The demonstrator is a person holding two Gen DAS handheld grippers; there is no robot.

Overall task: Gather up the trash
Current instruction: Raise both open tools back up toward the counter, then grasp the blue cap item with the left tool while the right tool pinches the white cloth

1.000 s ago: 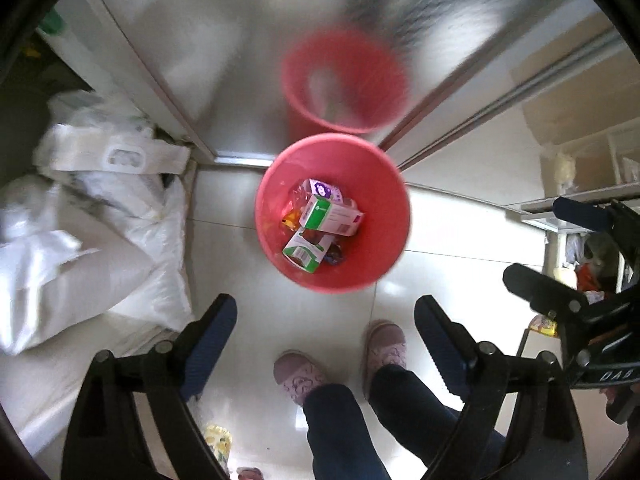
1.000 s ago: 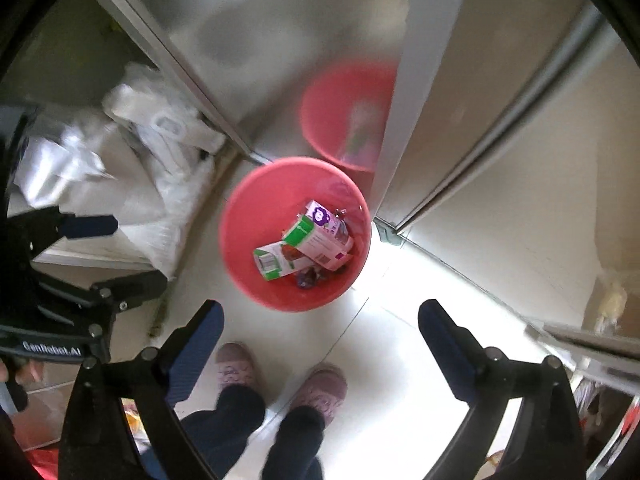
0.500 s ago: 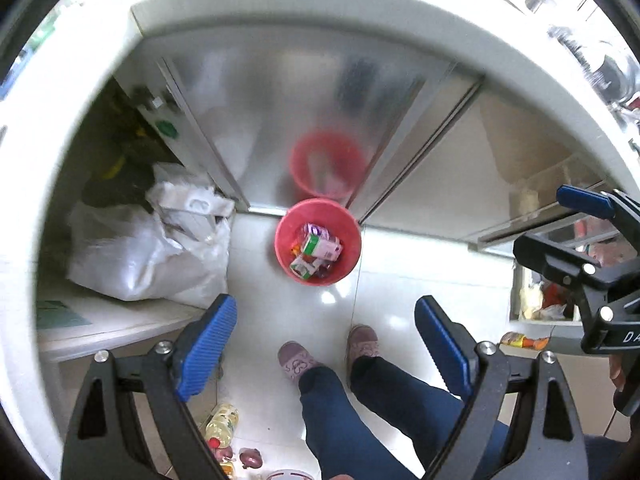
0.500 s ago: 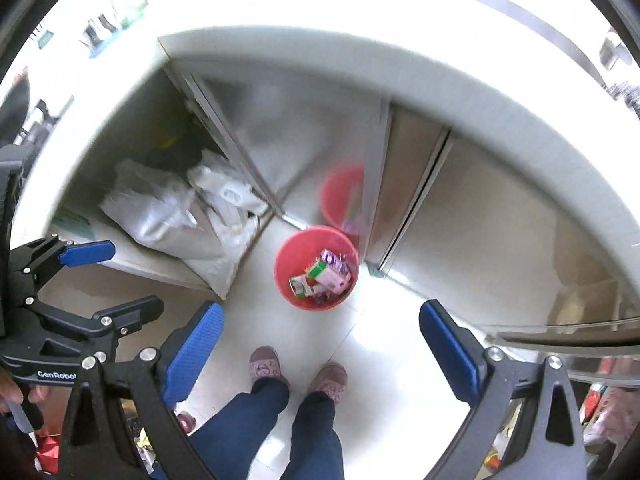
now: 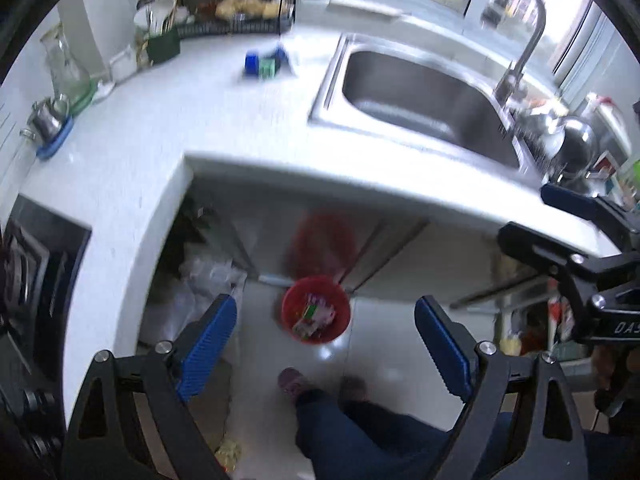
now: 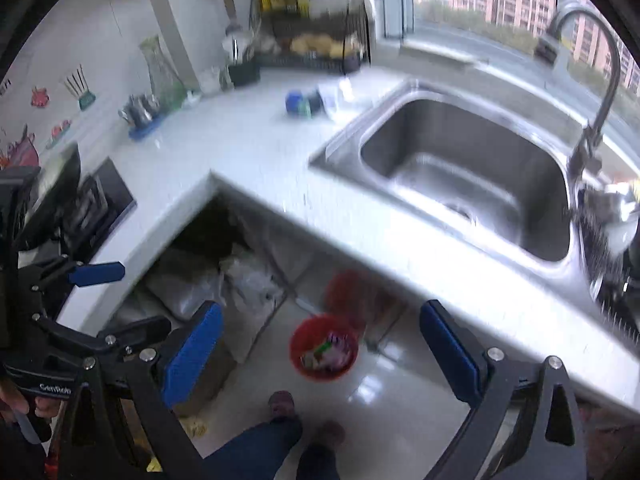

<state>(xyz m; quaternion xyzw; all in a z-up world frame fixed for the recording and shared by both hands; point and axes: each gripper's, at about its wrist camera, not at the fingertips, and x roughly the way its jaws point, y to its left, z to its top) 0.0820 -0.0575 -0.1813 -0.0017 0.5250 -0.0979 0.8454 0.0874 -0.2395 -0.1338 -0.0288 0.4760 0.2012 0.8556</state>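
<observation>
A red bin (image 5: 316, 309) stands on the floor under the counter and holds several cartons and wrappers; it also shows in the right wrist view (image 6: 323, 347). A blue-capped plastic bottle (image 5: 264, 65) lies on the white counter left of the sink, also in the right wrist view (image 6: 306, 104). My left gripper (image 5: 326, 336) is open and empty, high above the floor. My right gripper (image 6: 320, 348) is open and empty too. Each gripper shows at the edge of the other's view.
A steel sink (image 5: 424, 96) with a tall tap (image 5: 520, 44) is set in the counter. A dish rack (image 6: 316, 46), a glass jar (image 5: 66, 68) and a hob (image 6: 88, 208) stand around. White bags (image 6: 224, 280) lie under the counter. The person's feet (image 5: 320, 384) stand near the bin.
Both grippers have risen from just above the bin to above counter height, so the counter, sink and bottle have come into view. Both stay open and empty.
</observation>
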